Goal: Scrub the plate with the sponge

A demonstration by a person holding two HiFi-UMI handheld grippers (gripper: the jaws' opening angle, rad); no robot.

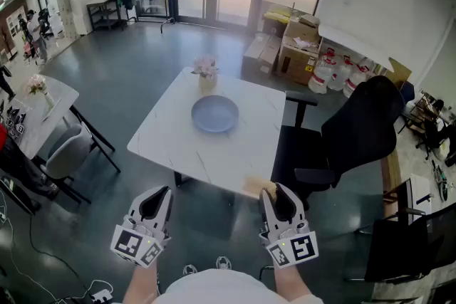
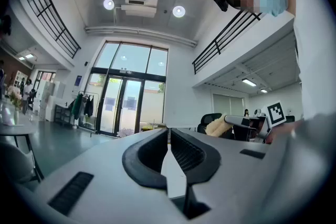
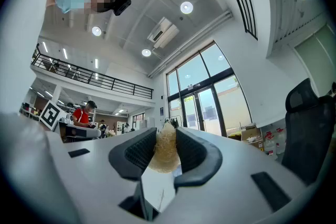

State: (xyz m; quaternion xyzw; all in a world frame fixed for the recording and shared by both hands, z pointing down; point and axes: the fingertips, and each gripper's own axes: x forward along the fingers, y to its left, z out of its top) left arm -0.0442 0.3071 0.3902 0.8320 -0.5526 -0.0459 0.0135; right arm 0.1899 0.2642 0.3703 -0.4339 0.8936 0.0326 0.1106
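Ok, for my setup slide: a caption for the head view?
Sponge clamped in the right gripper, left gripper shut and empty, both held short of the blue plate on the table.

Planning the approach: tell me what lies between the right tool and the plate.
Only bare white tabletop, seen in the head view, separates the right tool, shut on the sponge, from the plate.

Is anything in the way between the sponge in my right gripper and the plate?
Nothing visible. The sponge is clamped in the right gripper; only bare table lies between it and the plate. The vase stands beyond the plate.
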